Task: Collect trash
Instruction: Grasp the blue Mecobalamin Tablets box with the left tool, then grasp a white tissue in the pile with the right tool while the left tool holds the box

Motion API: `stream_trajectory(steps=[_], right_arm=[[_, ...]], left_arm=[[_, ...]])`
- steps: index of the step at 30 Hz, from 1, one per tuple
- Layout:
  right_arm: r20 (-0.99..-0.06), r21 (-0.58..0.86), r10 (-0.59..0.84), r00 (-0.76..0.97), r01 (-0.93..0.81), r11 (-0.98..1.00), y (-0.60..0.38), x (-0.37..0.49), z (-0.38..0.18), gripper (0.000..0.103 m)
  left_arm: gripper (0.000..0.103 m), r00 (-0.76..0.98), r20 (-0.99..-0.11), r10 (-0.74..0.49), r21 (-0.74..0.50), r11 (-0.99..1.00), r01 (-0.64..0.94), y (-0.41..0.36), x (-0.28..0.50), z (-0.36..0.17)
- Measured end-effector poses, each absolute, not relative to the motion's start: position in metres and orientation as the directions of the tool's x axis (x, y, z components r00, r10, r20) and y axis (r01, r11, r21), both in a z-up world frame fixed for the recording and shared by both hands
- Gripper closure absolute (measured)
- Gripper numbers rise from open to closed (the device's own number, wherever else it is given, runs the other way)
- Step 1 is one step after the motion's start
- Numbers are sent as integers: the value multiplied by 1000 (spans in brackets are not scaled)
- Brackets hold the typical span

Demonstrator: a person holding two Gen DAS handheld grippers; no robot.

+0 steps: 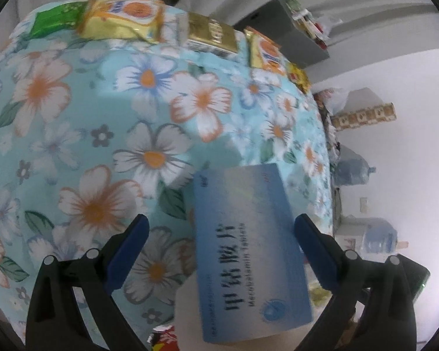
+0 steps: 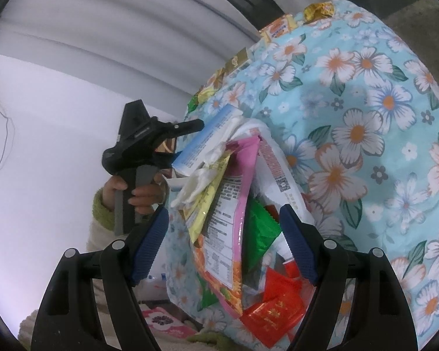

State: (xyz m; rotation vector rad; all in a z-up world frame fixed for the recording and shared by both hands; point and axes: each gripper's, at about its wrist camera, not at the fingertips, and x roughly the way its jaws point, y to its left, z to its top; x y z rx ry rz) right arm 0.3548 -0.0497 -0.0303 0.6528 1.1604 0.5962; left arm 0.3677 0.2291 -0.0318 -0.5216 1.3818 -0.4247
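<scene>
In the left wrist view my left gripper (image 1: 221, 226) is open. A blue-and-white medicine box (image 1: 250, 251) lies between its fingers, touching the right finger only, over a floral cloth (image 1: 108, 134). In the right wrist view my right gripper (image 2: 224, 219) is open around a heap of wrappers: a pink packet (image 2: 231, 222), a green wrapper (image 2: 259, 234), a red packet (image 2: 270, 313), white tissue (image 2: 216, 161). The same medicine box (image 2: 207, 140) sticks out at the heap's top, with the left gripper (image 2: 149, 143) and the hand holding it just to its left.
Yellow snack packets (image 1: 123, 19), a green packet (image 1: 57, 19) and a gold box (image 1: 212, 36) lie along the cloth's far edge. A grey shelf (image 1: 300, 33), water jugs (image 1: 379, 238) and bags (image 1: 352, 168) stand by the white wall at right.
</scene>
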Motion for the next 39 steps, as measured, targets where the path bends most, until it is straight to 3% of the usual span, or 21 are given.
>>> stream_trajectory(steps=[9,19,25,31,32,36,39], right_arm=[[-627,733,722,291,-92,674,-45,359,-35,28],[-608,748,740,286,-107,656,-40,361,-33,28],[-577,774,767,280,-113,623,-36,364,-29,30],[-535,807,801,270,-119,579,-26,371,-28,34],[-534,808,801,270,-118,578,-24,372,-28,35],[-529,811,804,271,-118,573,-21,373,-28,35],[-522,817,811,264,-117,564,-21,371,-29,35]], left_arm=[[6,91,-843,-530,-530,847,30,210,369,-45],[7,106,-796,-596,-602,797,-42,221,368,-56],[29,141,-748,-648,-659,750,-47,226,363,-51],[31,139,-747,-650,-660,750,-46,228,360,-49],[31,132,-748,-651,-661,749,-51,227,360,-49],[11,140,-795,-590,-601,797,-60,227,364,-49],[6,130,-820,-557,-565,824,-41,225,369,-49]])
